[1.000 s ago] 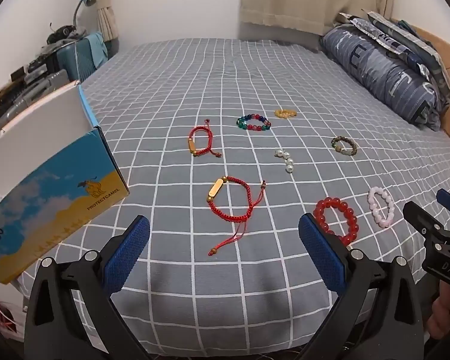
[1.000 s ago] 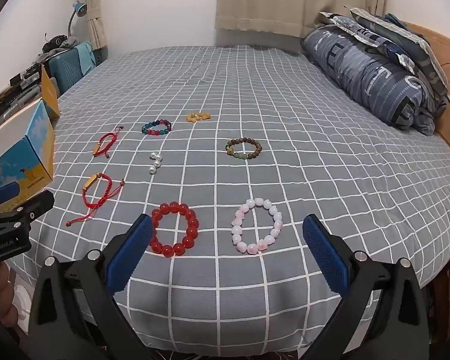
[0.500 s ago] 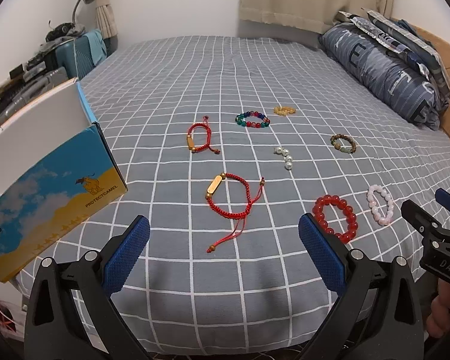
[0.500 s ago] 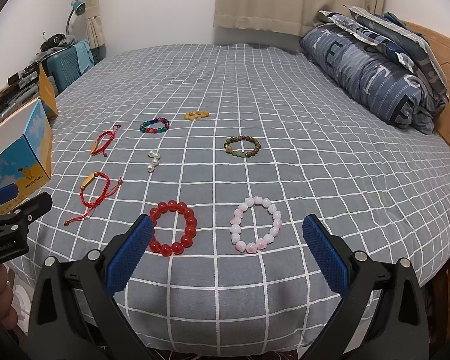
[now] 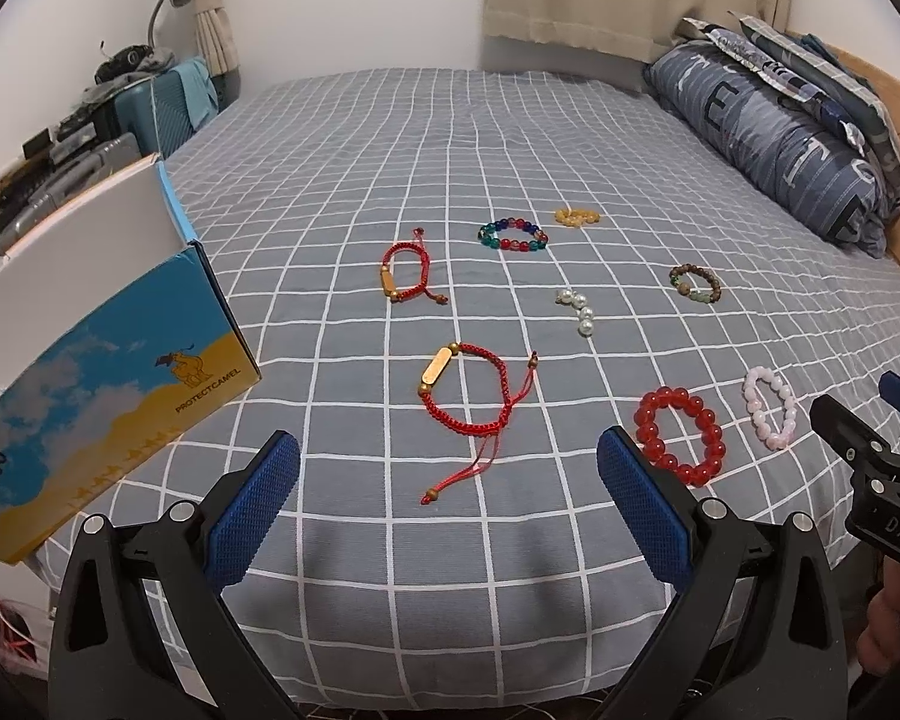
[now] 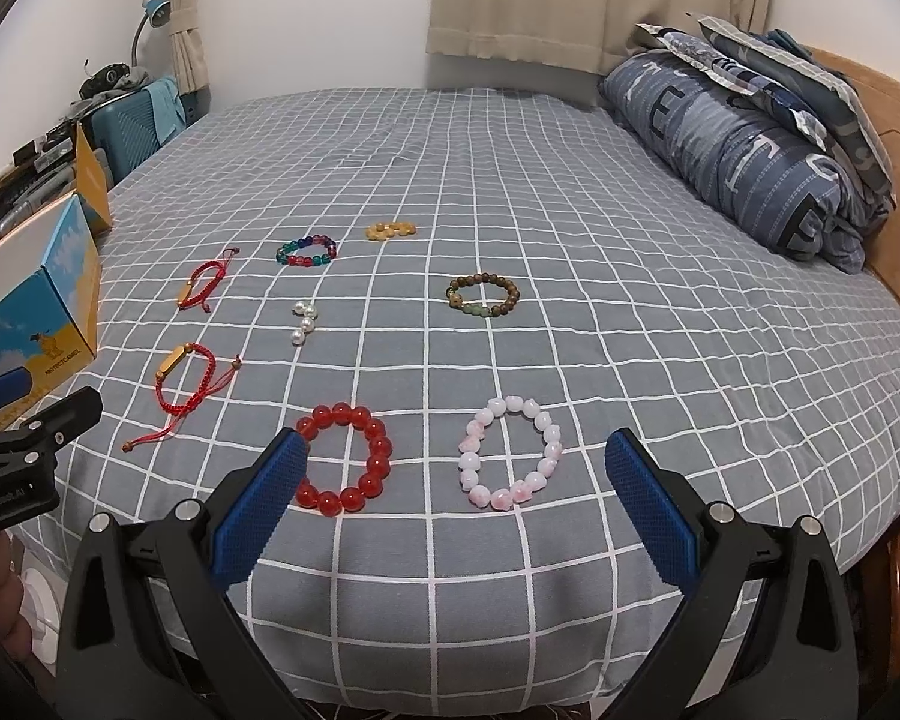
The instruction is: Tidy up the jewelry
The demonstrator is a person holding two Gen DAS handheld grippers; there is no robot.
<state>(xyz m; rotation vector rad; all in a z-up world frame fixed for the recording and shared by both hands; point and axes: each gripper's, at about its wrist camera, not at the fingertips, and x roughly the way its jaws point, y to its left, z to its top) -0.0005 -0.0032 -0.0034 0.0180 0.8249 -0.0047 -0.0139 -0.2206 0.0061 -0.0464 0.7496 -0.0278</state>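
Both the left claw (image 5: 448, 501) and right claw (image 6: 456, 501) gape wide, empty, over the bed's (image 6: 570, 210) near edge beside scattered bracelets (image 6: 343, 459).

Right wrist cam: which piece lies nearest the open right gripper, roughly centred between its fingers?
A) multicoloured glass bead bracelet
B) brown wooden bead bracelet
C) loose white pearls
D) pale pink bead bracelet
D: the pale pink bead bracelet lies on the grey checked bedsheet just ahead of the right gripper, between its blue-padded fingers.

Soft, even indoor light is falling across both views. Fisheye distortion is bending edges, corners vignetting black; focus staying sharp.
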